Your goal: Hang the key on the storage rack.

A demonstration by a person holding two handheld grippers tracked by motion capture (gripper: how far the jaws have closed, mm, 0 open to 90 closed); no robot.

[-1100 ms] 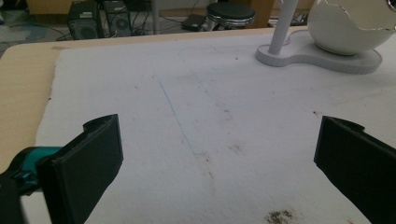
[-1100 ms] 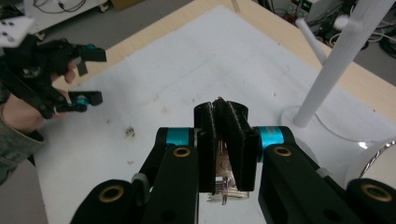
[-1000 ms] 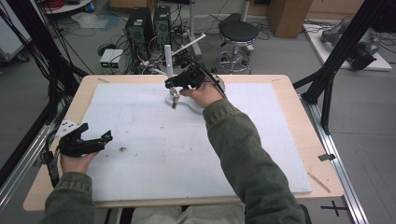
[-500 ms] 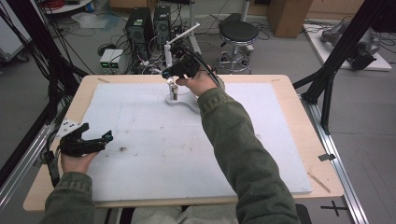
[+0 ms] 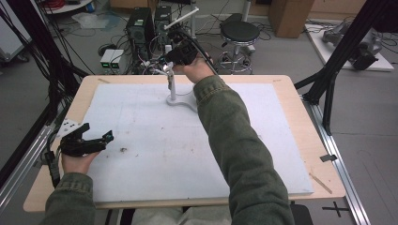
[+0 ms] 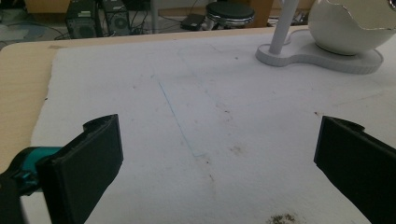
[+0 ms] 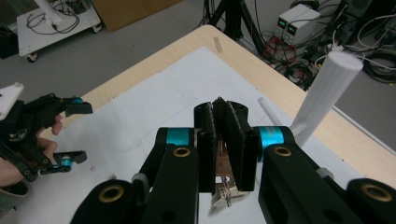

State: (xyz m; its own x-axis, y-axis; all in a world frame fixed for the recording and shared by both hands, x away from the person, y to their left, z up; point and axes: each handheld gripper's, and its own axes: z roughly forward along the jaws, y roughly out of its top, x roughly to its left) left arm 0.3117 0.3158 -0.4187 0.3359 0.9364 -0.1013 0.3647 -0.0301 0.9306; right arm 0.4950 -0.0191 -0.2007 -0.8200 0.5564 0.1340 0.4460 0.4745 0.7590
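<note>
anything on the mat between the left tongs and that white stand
Nothing visible. In the left gripper view the white mat runs bare, apart from small stains and crumbs, from the open left tongs up to the white stand. The right tongs hover above the stand's post, not in that path.

The high view looks forward and down over the whole table [image 5: 300, 140] from its near edge. Both gripper views sit low and close, sharing the white stand [image 6: 322, 51] by the far edge.

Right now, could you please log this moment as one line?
right claw: shut on small metal piece, beside white stand post | left claw: open, idle near table edge | white mat
</note>
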